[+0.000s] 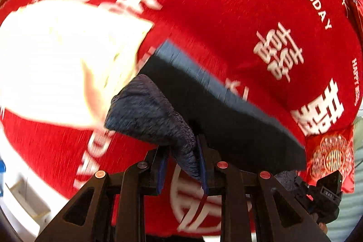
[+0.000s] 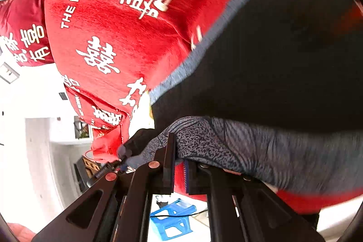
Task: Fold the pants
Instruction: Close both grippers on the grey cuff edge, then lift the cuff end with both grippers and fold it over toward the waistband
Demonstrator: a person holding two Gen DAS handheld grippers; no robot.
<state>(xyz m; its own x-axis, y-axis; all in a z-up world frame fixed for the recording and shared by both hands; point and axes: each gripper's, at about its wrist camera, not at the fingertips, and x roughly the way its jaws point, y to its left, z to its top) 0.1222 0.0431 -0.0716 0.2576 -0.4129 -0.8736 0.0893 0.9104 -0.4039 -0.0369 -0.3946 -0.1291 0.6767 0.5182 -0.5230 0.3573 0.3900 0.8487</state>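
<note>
**Pants held taut between both grippers above the red cloth**

The left gripper [image 1: 183,165] has its jaws clamped on a bunched, heathered grey-blue corner of the pants [image 1: 204,96]. From that pinch the dark body of the garment runs forward and off to the right of the jaws, its long edge slanting across the view toward the right gripper [image 1: 317,196], visible low at the right.

The right gripper [image 2: 179,165] is likewise closed on the heathered band of the pants [image 2: 272,74], which crosses just ahead of its jaws and stretches away to the right, the dark cloth rising beyond. Behind the garment lies a red blanket [image 2: 127,22] with white lettering; a blue stool [image 2: 172,217] shows below the jaws.
</note>
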